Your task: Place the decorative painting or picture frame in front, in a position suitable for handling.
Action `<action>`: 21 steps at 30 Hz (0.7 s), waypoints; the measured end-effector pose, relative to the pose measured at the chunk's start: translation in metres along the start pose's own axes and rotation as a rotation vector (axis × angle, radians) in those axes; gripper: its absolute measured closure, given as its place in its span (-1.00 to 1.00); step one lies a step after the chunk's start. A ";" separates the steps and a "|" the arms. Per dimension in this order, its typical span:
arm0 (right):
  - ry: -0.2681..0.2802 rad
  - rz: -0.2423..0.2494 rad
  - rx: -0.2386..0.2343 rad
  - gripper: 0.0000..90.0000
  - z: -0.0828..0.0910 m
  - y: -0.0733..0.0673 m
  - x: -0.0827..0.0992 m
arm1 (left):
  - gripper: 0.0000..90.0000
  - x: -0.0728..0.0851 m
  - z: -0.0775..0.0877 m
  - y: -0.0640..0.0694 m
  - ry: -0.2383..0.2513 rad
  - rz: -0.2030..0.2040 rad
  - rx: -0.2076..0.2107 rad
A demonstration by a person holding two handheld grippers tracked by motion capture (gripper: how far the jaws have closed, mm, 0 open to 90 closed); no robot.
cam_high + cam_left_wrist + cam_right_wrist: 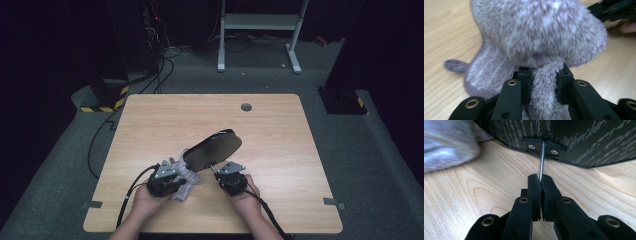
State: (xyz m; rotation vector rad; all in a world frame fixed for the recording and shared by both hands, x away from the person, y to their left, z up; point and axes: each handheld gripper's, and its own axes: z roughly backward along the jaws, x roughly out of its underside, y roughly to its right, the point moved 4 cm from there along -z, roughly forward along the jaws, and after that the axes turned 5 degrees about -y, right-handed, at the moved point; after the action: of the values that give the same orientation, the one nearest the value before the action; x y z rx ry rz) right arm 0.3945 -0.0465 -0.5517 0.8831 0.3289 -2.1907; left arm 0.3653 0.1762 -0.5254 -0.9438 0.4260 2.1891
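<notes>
Left hand pose: left hand (145,200) enters from bottom edge of high view, forearm angled up and right, wrapped around left gripper (167,182) low over table (165,120).
Left claw: pinching a fold of fuzzy grey-lilac cloth (536,32); pile bulges above pads (525,82) in left gripper view.
Right hand pose: right hand (247,195) enters from bottom edge, forearm angled up and left, right gripper (227,177) aimed toward table centre.
Right claw: pressed together on thin metal rod (541,160), pads almost meeting.
Black panel: oval black panel (212,148) carried on the rod by a two-screw bracket (542,145); raised off the wood, tilted.
Long axis: runs from lower left to upper right in high view; rod end points down toward right gripper.
Location: near front centre of table, cloth just beside panel's lower left end, contact not certain.
Writing: fine pale dashes across panel surface, nothing readable.
</notes>
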 end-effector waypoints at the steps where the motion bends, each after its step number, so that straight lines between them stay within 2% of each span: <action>1: -0.001 -0.004 -0.002 0.96 0.000 0.001 0.000 | 0.59 -0.002 0.006 0.002 0.017 -0.007 0.003; 6: -0.001 -0.001 -0.008 0.97 0.000 0.002 0.000 | 0.59 -0.014 0.034 0.011 0.110 -0.007 0.024; 10: -0.001 0.007 0.000 0.97 0.000 0.001 0.000 | 0.58 -0.022 0.043 0.014 0.146 -0.016 0.030; 14: 0.001 0.008 -0.003 0.97 0.000 0.001 0.000 | 0.58 -0.018 0.031 0.008 0.113 -0.012 0.041; 16: 0.000 0.014 0.003 0.97 0.000 0.001 0.000 | 0.58 -0.013 0.023 0.003 0.094 0.010 0.058; 19: 0.000 0.010 0.002 0.97 0.000 0.000 0.000 | 0.58 -0.005 0.011 -0.002 0.046 0.012 0.055; 21: 0.000 0.010 0.002 0.97 0.000 0.001 0.000 | 0.58 0.001 -0.001 -0.004 -0.009 0.007 0.051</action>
State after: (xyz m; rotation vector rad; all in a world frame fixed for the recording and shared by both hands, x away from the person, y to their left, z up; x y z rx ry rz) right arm 0.3950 -0.0467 -0.5517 0.8837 0.3213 -2.1819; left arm 0.3684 0.1789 -0.5265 -0.9058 0.4794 2.1772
